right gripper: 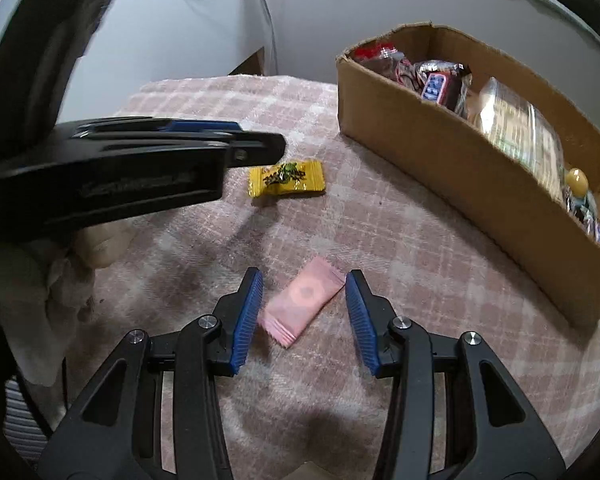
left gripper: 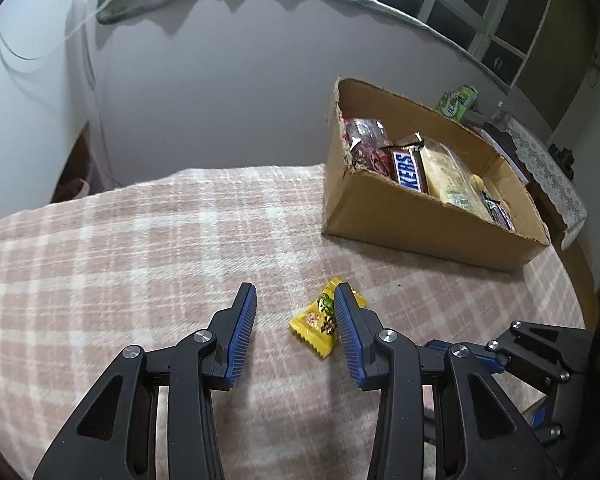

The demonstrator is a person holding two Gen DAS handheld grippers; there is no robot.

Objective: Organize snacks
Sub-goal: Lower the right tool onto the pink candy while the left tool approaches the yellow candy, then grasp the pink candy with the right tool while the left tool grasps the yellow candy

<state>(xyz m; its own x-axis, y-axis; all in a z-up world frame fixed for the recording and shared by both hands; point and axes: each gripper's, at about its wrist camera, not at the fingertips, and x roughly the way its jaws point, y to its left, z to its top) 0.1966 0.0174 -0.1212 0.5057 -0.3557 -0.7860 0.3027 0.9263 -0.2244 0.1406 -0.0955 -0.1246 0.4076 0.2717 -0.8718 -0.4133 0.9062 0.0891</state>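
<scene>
The left gripper (left gripper: 296, 300) is held spread beside a small yellow candy packet (left gripper: 318, 322); the right gripper (right gripper: 304, 292) is spread around a flat pink wrapped snack (right gripper: 302, 300), near the brown cardboard box (right gripper: 440, 152).

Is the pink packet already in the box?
No, the pink packet lies on the checked cloth between the open right gripper fingers, outside the cardboard box.
</scene>
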